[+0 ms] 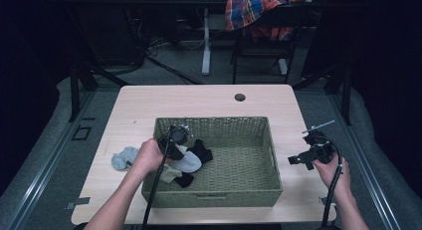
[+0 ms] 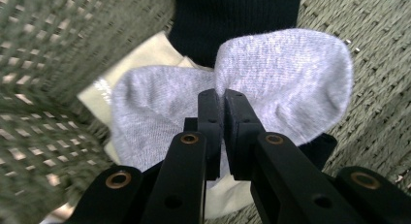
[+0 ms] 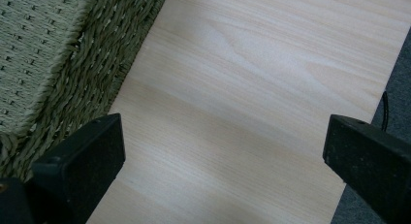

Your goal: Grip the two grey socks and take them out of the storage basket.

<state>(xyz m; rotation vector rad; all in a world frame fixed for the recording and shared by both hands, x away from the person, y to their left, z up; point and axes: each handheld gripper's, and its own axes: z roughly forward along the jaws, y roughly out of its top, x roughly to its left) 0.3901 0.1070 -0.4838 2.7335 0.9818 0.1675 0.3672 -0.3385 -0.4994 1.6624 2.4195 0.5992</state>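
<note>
In the left end of a green woven basket [image 1: 259,140] lies a small heap of socks: a grey sock [image 1: 189,163], a black sock [image 1: 202,150] and a cream sock [image 1: 170,173]. My left gripper [image 1: 180,151] reaches into that end and is shut on the grey sock [image 2: 291,78], pinching a fold of it between the jaws [image 2: 220,95]. Behind it lie the black sock [image 2: 232,15] and the cream sock [image 2: 145,54]. My right gripper [image 1: 298,160] hovers over the table to the right of the basket, open and holding nothing [image 3: 220,132].
A pale blue-grey sock [image 1: 123,158] lies on the wooden table [image 1: 199,103] just left of the basket. The basket's wall [image 3: 58,54] is close to my right gripper. A cable hole [image 1: 240,97] sits near the far edge. A chair with plaid cloth [image 1: 259,13] stands beyond.
</note>
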